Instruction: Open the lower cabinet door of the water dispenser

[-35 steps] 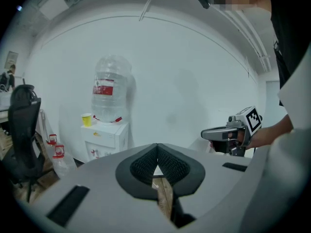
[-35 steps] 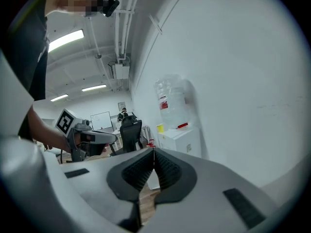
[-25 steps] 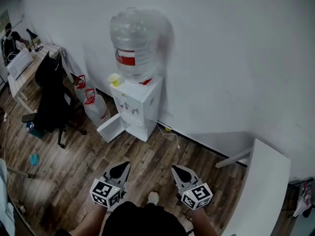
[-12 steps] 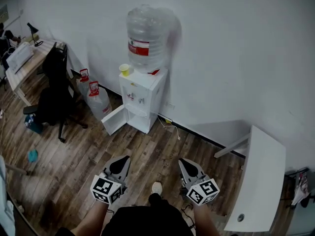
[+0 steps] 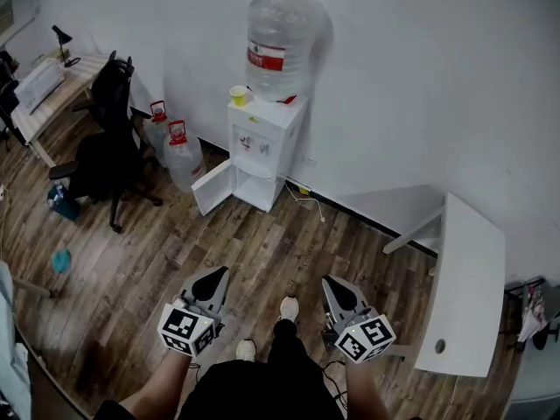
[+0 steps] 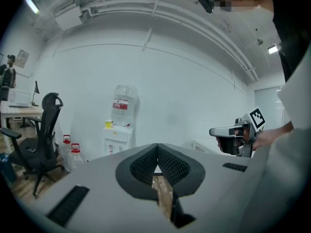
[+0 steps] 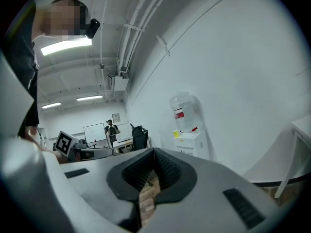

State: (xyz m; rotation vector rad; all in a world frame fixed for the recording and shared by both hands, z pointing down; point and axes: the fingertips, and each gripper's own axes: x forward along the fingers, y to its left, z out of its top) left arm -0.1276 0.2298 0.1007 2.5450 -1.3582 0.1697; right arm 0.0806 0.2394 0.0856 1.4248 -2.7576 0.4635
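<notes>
Left tongs (image 5: 217, 275): jaws pressed together, pads meeting along their length. Nothing is between them and they touch nothing. They are held over the wood floor (image 5: 262, 252), aimed toward the water dispenser (image 5: 265, 138).
Right tongs (image 5: 332, 283): jaws pressed together and empty, in contact with nothing. They are level with the left tongs, on the other side of the person's feet.
Water dispenser: white unit against the white wall, well apart from both tongs. A large bottle (image 5: 280, 42) is seated on top, with a yellow cup (image 5: 238, 94) just beside it.
Lower cabinet door (image 5: 213, 187): standing open, swung out to the left in the head view, with the lower compartment exposed.
Surroundings: two spare bottles (image 5: 176, 151) stand on the floor near the open door. A black office chair (image 5: 105, 151) is farther left and a white bench (image 5: 468, 278) is at the right.
</notes>
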